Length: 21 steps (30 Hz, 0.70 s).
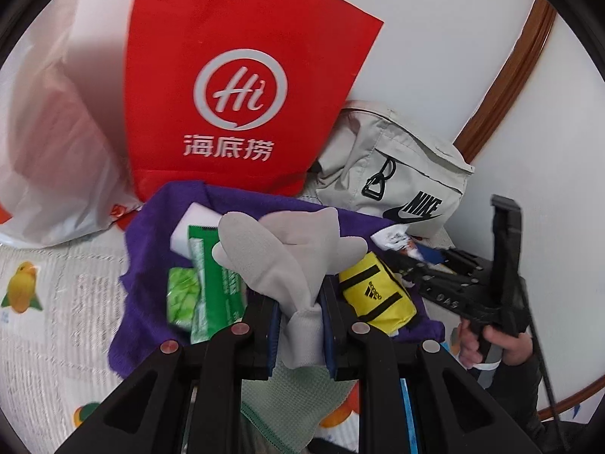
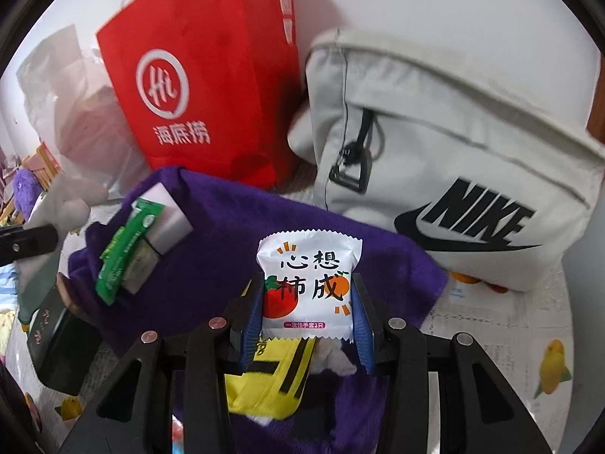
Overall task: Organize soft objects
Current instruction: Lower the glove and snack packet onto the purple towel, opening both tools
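My left gripper [image 1: 301, 327] is shut on a grey plush toy [image 1: 280, 253] and holds it above a purple towel [image 1: 151, 295]. On the towel lie a white sponge [image 1: 193, 227], a green packet [image 1: 215, 283] and a yellow Adidas pouch [image 1: 378, 295]. My right gripper [image 2: 308, 316] is shut on a white snack packet [image 2: 310, 287] with tomato print, held over the purple towel [image 2: 227, 234] and the yellow pouch [image 2: 264, 374]. The grey toy also shows at the left of the right wrist view [image 2: 72, 204].
A red Haidilao bag [image 1: 234, 75] and a white plastic bag [image 1: 49, 132] stand behind the towel against the wall. A beige Nike bag [image 2: 453, 151] lies at the right. A black box [image 2: 56, 340] sits at the left. The floor mat [image 1: 49, 302] has cartoon prints.
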Available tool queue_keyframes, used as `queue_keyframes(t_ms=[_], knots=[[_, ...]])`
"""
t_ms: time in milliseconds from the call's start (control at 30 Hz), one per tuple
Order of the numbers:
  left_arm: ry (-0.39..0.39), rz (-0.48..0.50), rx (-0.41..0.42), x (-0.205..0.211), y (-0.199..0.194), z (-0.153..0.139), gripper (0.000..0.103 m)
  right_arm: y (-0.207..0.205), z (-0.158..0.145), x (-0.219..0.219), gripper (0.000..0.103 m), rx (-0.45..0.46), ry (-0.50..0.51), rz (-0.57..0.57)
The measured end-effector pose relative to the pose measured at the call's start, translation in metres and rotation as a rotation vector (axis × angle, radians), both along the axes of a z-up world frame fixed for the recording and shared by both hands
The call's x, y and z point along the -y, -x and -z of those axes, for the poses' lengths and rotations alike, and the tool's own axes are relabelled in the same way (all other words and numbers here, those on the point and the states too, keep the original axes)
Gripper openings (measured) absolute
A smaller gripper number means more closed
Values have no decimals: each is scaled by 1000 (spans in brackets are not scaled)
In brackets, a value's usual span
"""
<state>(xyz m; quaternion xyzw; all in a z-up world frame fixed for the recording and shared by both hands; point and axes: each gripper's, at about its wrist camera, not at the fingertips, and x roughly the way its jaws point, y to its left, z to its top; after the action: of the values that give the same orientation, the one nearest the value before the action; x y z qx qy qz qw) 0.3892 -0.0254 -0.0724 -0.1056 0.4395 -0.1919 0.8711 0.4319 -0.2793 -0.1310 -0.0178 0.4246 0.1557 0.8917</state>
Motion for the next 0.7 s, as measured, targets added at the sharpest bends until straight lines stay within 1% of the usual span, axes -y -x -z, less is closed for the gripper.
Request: queue_keyframes(t_ms=[100,167,233,367,467,567,633,700], knots=[[-8,15,-2,10,-14,6,18,-8,8,-1,43,-39,-1,0],[-21,10,-23,16,-24,13,18,-12,10,-3,43,-50,-8,-11],[-8,20,-37,22,-33,20,18,-13,12,-4,43,-55,7,-2],[2,22,-87,32,-50,36,18,-15,18,-5,44,-82,3,-7],[-50,3,-113,38,-58,47,18,-16,20,-6,49,-84,28,-13],[-46,-4,-140,38,-63,55,18,-13,24,-10,56,-87,34,-33],[-54,-9,-150,39,-66,58,19,-10,24,-15,58,-79,48,-47],[-62,-5,-152,41,-67,60,19,-7,23,-17,65,-69,61,-57]])
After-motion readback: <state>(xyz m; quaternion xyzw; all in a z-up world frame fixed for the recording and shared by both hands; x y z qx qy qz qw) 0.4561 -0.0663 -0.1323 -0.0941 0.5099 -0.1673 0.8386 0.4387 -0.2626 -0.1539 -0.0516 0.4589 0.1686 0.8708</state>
